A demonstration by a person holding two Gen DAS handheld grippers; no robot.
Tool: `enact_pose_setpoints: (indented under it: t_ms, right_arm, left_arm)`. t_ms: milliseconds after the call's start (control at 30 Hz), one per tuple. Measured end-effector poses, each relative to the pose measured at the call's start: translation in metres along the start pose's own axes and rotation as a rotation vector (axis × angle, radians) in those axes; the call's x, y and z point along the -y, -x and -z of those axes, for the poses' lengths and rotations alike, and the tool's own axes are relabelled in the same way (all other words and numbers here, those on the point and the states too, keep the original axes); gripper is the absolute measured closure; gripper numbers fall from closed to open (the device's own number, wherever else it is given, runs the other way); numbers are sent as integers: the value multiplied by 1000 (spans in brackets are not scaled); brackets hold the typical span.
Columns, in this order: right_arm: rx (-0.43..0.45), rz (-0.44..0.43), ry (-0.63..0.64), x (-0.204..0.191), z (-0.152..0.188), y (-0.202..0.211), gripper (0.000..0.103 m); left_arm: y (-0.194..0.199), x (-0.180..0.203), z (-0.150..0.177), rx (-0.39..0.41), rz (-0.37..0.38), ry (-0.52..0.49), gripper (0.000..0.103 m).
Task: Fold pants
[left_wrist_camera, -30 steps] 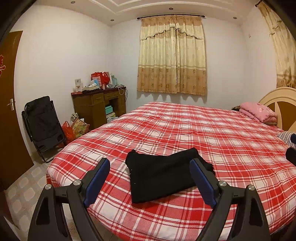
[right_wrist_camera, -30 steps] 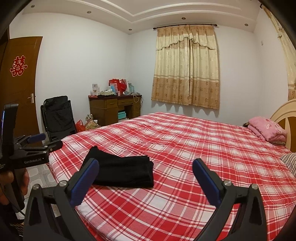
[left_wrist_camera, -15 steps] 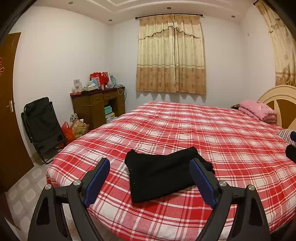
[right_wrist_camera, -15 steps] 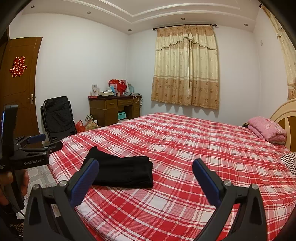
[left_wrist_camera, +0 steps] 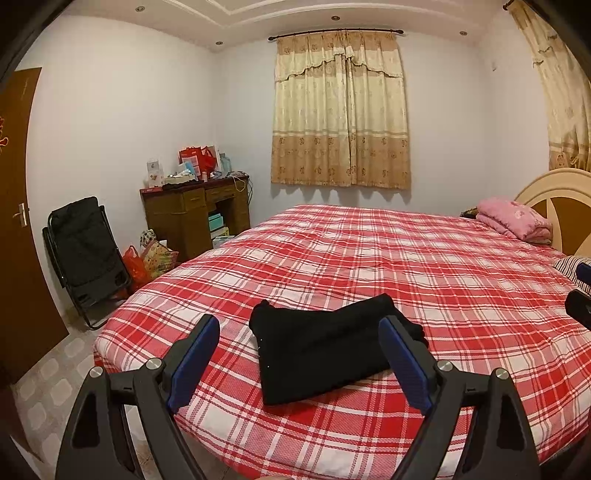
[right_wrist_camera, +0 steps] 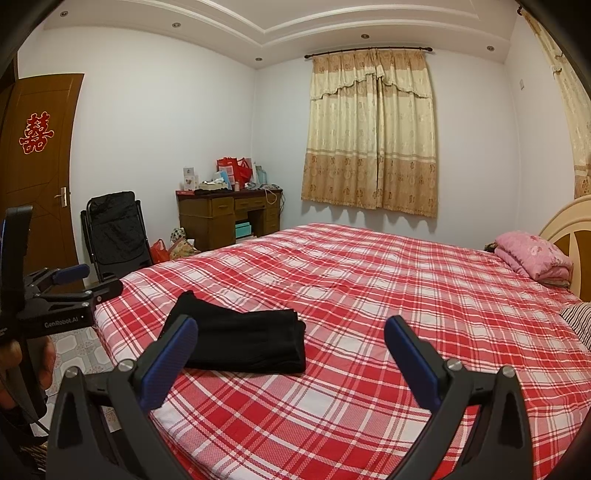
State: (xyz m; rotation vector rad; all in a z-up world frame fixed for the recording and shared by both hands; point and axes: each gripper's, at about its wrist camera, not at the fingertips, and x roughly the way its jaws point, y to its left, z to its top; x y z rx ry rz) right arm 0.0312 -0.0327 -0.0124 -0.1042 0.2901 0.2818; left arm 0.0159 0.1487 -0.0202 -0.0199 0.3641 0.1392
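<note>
Evenly lit by recessed ceiling lights (right_wrist_camera: 176,25); soft scalloped shadows under curtain (right_wrist_camera: 371,133). Sharp throughout, no glare. Strong fisheye bowing, dark vignette at corners.

Matt black cloth pants (left_wrist_camera: 328,347) – woven plaid bedspread (left_wrist_camera: 424,266), wooden desk (left_wrist_camera: 192,218)

Bare bedspread (right_wrist_camera: 369,295) around folded pants (right_wrist_camera: 243,338), pillow (right_wrist_camera: 532,258) far

A bed (left_wrist_camera: 369,258) with a red plaid cover carried folded black pants (left_wrist_camera: 325,350) near its foot corner. A folded pink blanket (left_wrist_camera: 513,219) lay far from the pants, against the headboard (left_wrist_camera: 554,192).
</note>
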Motion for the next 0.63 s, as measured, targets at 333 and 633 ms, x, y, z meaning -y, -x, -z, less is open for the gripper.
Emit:
enact_pose_setpoints:
  t_ms: [333, 633]
  right_arm:
    - [0, 1, 2, -2, 0, 0, 0]
    - [-13, -5, 11, -3, 4, -4, 0]
  left_arm:
    - [-2, -2, 0, -9, -6, 6, 14]
    - [-7, -3, 2, -19, 5, 6, 14]
